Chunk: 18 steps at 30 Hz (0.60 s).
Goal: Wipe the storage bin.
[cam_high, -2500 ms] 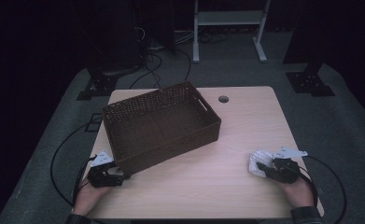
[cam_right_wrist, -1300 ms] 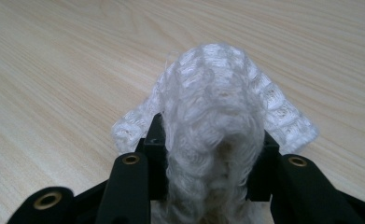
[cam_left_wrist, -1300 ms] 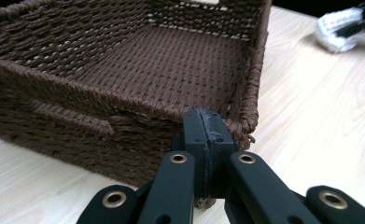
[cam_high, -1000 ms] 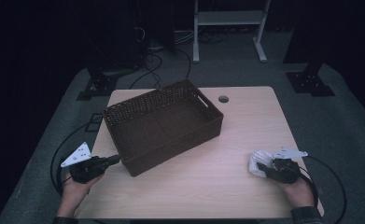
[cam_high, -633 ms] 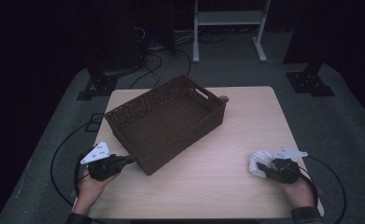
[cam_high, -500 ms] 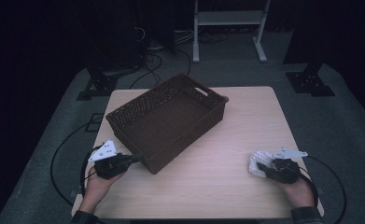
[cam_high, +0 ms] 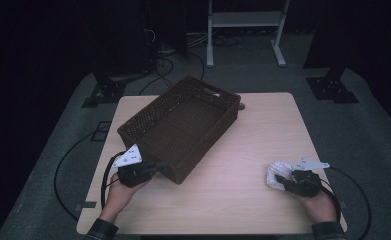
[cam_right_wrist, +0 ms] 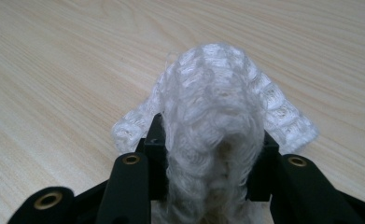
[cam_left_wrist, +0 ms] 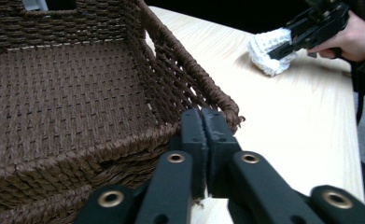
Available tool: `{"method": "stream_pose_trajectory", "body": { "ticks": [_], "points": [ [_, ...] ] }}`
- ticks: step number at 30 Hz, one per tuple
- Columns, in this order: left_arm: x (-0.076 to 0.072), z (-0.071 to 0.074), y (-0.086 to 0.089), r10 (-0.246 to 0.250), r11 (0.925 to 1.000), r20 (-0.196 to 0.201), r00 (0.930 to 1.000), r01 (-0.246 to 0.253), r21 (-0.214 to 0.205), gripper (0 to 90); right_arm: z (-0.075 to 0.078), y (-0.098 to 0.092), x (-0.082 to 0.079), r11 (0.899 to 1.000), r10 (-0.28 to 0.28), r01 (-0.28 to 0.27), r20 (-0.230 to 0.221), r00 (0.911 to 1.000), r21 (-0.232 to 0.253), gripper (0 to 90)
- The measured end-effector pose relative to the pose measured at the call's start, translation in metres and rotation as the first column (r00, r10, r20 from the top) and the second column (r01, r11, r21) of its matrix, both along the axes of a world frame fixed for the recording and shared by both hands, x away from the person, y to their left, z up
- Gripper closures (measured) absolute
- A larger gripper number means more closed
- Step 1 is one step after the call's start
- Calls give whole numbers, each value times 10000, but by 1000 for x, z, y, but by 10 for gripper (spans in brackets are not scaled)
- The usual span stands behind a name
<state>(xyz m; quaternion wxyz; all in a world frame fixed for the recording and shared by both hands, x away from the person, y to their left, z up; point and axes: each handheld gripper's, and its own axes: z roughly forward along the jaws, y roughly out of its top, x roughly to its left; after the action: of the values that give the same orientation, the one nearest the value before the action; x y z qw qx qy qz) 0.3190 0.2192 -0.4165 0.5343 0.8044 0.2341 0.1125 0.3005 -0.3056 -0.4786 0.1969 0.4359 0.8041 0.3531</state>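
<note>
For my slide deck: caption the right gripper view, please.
Right gripper shut on a white knitted cloth above the pale wooden table.

A rectangular table with a pale, light-wood top (cam_high: 263,125) stands in the middle of a dim room, the light falling mainly on the tabletop while the far part of the room lies in darkness. The floor is a grey-green carpet (cam_high: 373,130). At the far side, right of centre, stands a white metal frame with two legs and a crossbar (cam_high: 243,22). Dark stands rest on black base plates on the floor at the far left (cam_high: 105,92) and the far right (cam_high: 330,89). Black cables (cam_high: 65,162) loop across the carpet at the left.
</note>
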Motion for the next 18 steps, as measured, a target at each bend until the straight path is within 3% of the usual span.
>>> {"method": "stream_pose_trajectory", "body": {
  "ticks": [9, 18],
  "points": [
    [7, 8, 27, 855, 9961, -98, 9963, -853, 239, 618, 0, 0, 0, 10000, -17, 17, 14, 10000, 24, 608],
    [34, 26, 65, 1910, 9807, -108, 9815, -1904, 444, 443, 0, 0, -1, 10000, -35, 35, 13, 10000, -2, 608]
  ]
}}
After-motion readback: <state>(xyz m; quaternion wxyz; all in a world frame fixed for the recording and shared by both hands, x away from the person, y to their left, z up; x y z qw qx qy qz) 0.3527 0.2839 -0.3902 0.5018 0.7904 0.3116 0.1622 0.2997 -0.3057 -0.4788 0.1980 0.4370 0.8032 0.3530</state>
